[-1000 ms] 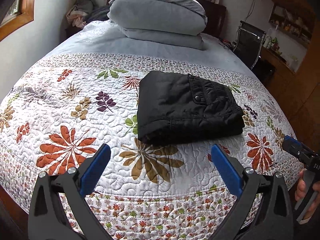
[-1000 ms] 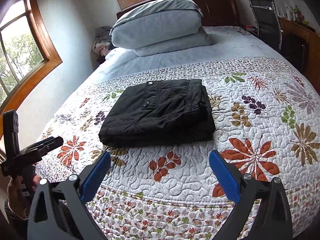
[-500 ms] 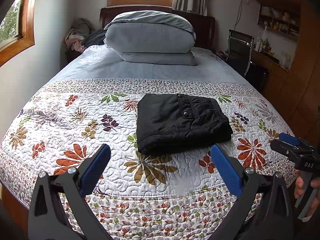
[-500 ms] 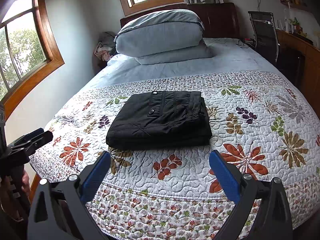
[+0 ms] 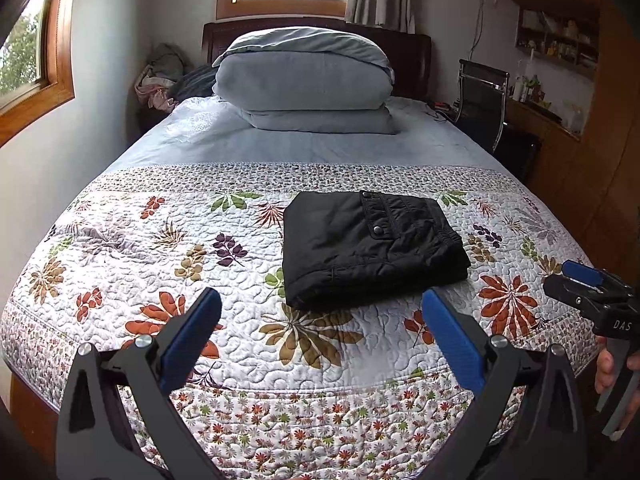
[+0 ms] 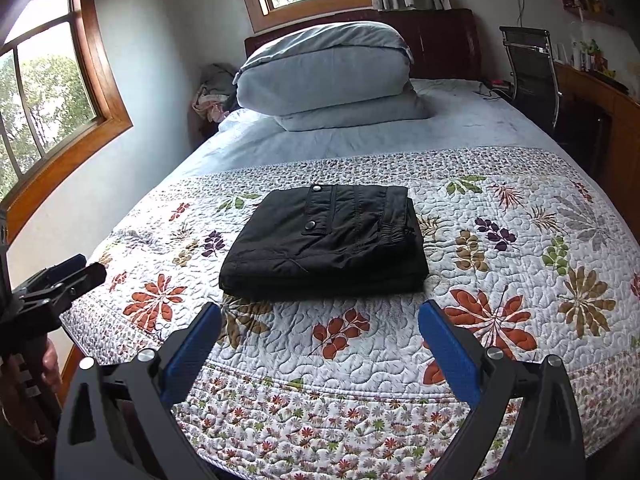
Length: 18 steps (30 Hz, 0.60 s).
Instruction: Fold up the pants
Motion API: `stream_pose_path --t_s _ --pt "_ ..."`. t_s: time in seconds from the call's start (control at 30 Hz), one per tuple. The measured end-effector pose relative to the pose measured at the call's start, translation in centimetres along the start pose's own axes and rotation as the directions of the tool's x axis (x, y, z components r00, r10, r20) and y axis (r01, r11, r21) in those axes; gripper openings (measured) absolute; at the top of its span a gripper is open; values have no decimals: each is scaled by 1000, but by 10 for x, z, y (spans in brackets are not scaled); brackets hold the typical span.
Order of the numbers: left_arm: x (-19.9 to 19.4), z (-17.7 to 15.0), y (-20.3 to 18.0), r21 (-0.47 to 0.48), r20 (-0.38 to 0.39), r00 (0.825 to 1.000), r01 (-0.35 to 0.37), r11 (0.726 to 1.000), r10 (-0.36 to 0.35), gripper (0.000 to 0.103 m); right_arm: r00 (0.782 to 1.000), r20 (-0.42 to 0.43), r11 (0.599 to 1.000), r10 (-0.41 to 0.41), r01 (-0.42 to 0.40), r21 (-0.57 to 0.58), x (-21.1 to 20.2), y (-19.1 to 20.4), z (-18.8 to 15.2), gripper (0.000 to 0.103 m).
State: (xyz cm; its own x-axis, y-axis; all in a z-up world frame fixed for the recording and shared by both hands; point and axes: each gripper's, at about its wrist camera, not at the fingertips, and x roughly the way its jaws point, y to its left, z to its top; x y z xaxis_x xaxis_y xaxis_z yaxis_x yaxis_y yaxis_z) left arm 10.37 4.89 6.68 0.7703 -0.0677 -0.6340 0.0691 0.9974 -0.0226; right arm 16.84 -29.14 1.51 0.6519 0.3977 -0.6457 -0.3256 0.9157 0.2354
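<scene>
Left gripper (image 5: 320,312) hangs over the foot of the bed, blue-padded jaws spread wide, gripping nothing. The black quilted pants (image 5: 370,246), folded into a neat rectangle, sit mid-bed on the floral quilted bedspread (image 5: 168,248). Right gripper (image 6: 318,326) is likewise released; from the left view its tips look parted, hard to say.

Black pants (image 5: 368,244) with dark snap buttons, centre of frame. Quilt (image 5: 160,264) white, stitched swirl texture, printed with orange-red, olive-brown, green and purple leaves; small-flower border band at lower edge. Bed sheet (image 5: 312,146) pale grey-blue, upper middle. Folded duvet (image 5: 304,76) grey-blue, top centre. Headboard (image 6: 444,46) dark brown. Window frames (image 6: 108,92) orange-brown wood. Left gripper (image 5: 320,316) and right gripper (image 6: 318,320) black with blue pads.
</scene>
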Motion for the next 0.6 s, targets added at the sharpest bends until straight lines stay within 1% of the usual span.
stream_pose_path --t_s 0.23,0.6 --pt "8 -3 1 -7 -24 999 32 999 -32 100 1000 -1 1000 5 -5 -7 1 2 0 99" --pt "11 -4 2 -7 -32 999 20 1000 -20 100 1000 -10 1000 3 -3 -1 5 0 -1 99"
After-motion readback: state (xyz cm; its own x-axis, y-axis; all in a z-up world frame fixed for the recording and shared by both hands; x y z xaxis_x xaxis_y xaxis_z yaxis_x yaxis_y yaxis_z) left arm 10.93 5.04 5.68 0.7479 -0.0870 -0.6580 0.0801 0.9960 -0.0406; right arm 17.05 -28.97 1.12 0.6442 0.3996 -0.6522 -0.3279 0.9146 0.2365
